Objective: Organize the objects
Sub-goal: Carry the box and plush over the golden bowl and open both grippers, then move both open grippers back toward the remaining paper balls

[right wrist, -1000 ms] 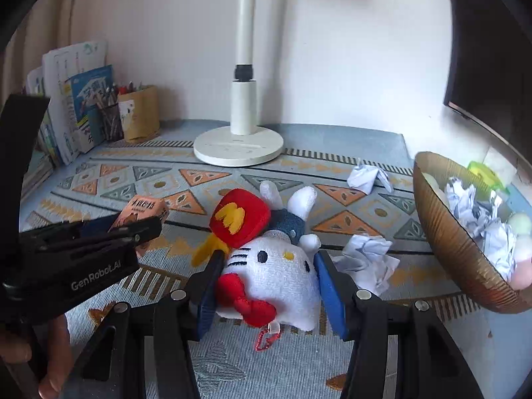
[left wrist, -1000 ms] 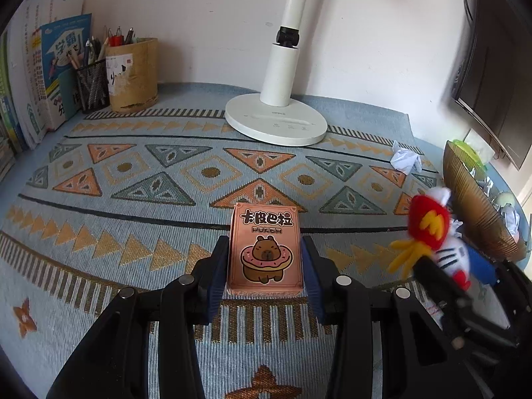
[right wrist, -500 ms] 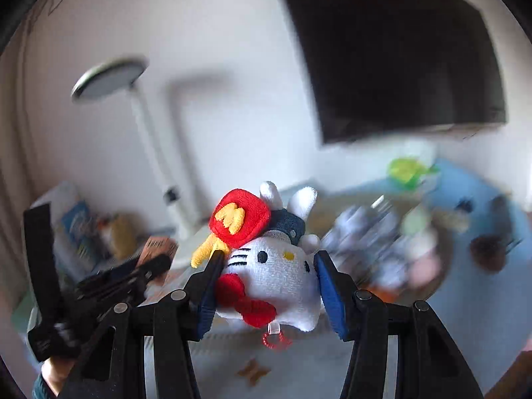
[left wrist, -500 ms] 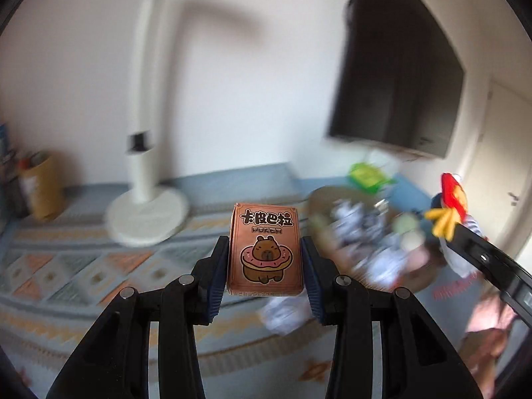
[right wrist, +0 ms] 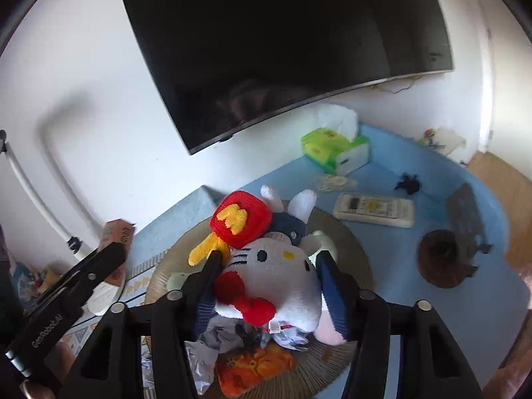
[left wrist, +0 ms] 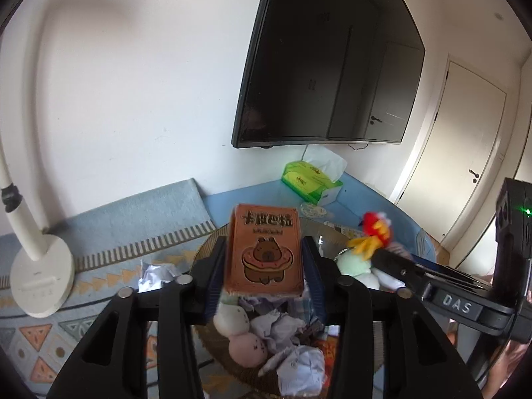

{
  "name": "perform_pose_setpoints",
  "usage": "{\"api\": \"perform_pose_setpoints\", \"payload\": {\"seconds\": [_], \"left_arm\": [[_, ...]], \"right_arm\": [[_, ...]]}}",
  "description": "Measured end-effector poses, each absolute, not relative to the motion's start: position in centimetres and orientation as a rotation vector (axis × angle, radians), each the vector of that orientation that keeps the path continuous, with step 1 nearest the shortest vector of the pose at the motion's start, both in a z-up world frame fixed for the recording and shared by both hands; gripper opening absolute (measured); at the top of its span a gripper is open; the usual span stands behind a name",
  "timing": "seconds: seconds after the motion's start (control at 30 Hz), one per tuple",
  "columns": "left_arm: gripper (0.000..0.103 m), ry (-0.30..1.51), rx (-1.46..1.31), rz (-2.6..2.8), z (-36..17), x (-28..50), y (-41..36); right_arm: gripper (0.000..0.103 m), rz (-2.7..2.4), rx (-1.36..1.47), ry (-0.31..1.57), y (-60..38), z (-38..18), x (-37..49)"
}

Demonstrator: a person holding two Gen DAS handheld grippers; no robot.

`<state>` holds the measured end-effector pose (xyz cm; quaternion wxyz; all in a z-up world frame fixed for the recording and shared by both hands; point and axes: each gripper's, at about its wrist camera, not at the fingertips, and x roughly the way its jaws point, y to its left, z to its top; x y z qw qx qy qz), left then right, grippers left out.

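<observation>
An orange card box (left wrist: 264,249) printed with a capybara stands between the fingers of my left gripper (left wrist: 264,244). The jaws are opening and the box sits loose and tilted above the woven basket (left wrist: 229,369). A white cat plush (right wrist: 272,266) with a red bow and a red pouch lies between the fingers of my right gripper (right wrist: 270,256). Those jaws are opening too, and the plush hangs over the basket's rim (right wrist: 352,249). The right gripper's finger (left wrist: 399,262) and the plush's red part (left wrist: 374,232) show at the right of the left wrist view.
The basket holds crumpled paper (left wrist: 299,365), pastel balls (left wrist: 247,345) and an orange packet (right wrist: 252,365). Behind it are a green tissue box (left wrist: 311,181), a white remote (right wrist: 374,209) and a wall-mounted dark screen (left wrist: 326,66). A lamp base (left wrist: 41,279) stands to the left on the patterned mat.
Both grippers swung up and to the right, from over the patterned mat to above the basket. Their jaws have spread wider around the card box and the plush.
</observation>
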<state>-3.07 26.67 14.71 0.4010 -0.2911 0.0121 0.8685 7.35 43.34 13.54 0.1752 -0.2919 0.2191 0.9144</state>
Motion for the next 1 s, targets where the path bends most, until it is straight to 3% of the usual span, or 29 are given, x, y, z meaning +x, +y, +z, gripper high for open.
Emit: {"api": "perform_pose_setpoints", "payload": {"seconds": [0.03, 0.07, 0.37, 0.47, 0.6, 0.73, 0.9, 1.0], "left_arm": [[0.098, 0.047, -0.757, 2.178, 14.1, -3.1, 27.1], [0.101, 0.055, -0.777, 2.179, 13.5, -3.1, 27.1], [0.102, -0.077, -0.708, 2.292, 15.5, 0.9, 15.7], [0.102, -0.038, -0.676, 2.433, 15.4, 2.8, 10.9], [0.102, 0.022, -0.748, 2.561, 11.0, 4.0, 5.3], [0.100, -0.102, -0.881, 2.527, 7.0, 2.4, 2.2], [0.099, -0.338, -0.928, 2.430, 5.0, 0.2, 0.0], [0.099, -0.347, -0.987, 2.414, 4.2, -0.5, 0.4]], "right_arm": [[0.088, 2.594, -0.862, 0.623, 43.7, 13.2, 6.9], [0.091, 2.570, -0.877, 0.628, 43.9, 12.8, 6.7], [0.092, 2.760, -0.709, 0.610, 39.8, 15.1, 12.4], [0.097, 2.929, -0.715, 0.606, 35.4, 15.6, 13.2], [0.099, 3.027, -0.782, 0.570, 29.4, 12.1, 14.6], [0.100, 3.023, -1.004, 0.605, 25.6, 7.0, 12.2], [0.100, 2.916, -0.995, 0.303, 23.1, 5.5, 8.0], [0.100, 2.936, -0.964, 0.302, 23.1, 4.4, 6.5]]}}
